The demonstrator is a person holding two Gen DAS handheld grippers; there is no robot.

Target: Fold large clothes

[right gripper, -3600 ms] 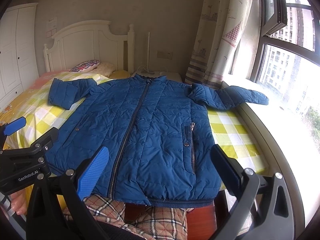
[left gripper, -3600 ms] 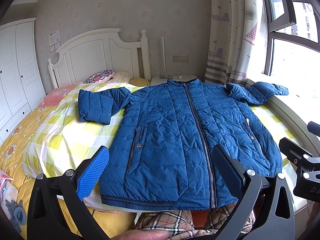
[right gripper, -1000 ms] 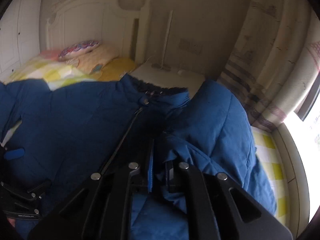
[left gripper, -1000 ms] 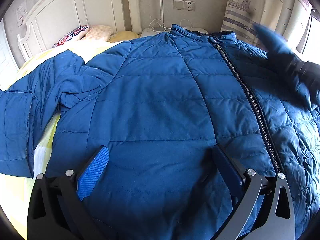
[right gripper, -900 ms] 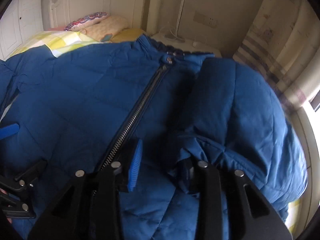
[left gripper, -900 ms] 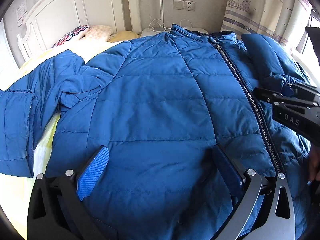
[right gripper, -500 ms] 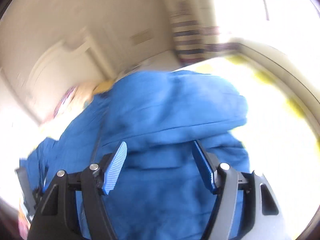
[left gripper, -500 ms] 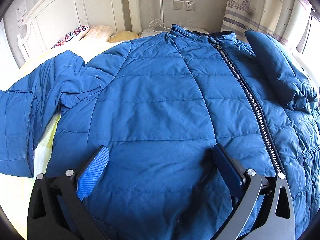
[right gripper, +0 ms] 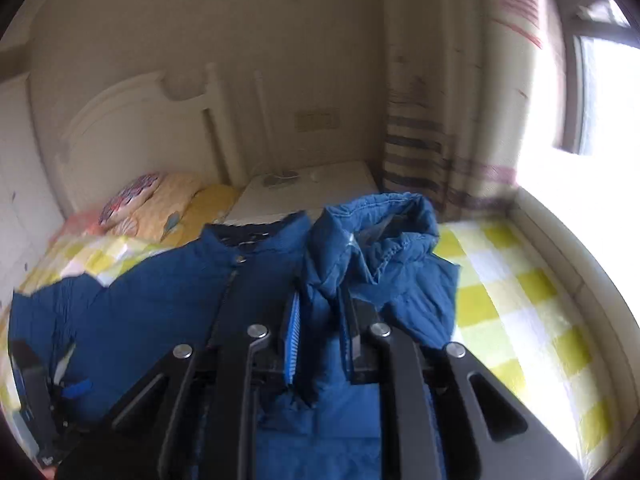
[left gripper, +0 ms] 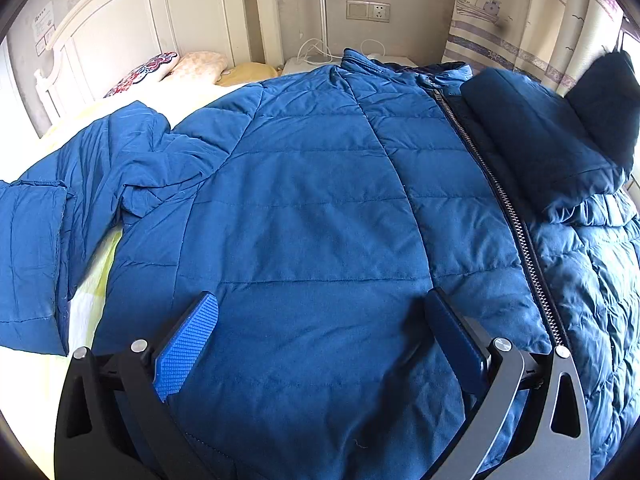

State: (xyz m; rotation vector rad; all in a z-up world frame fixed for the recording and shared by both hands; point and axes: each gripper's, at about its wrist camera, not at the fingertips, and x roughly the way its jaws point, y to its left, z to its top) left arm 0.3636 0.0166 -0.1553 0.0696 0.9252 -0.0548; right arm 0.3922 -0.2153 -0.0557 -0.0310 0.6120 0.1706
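Jacket: a blue quilted padded jacket was laid flat, zipped, on the yellow checked bed sheet.
Right gripper: its fingers were closing, pinching the lifted sleeve cuff.
Left gripper: fingers spread, nothing held.
Risk: the slippery cuff could be lost from a shallow pinch; the sleeve might be dropped crooked.

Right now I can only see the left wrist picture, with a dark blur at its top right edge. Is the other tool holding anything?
Observer: Yes. The right gripper is closing its fingers on the blue sleeve, with the fabric bunched between them.
Operator: Which end of the sleeve?
Observer: The cuff end. The open cuff stands up just past the fingers.
Operator: And what lies beyond it?
Observer: Yellow-checked bedsheet, bare out to the bright side of the room.
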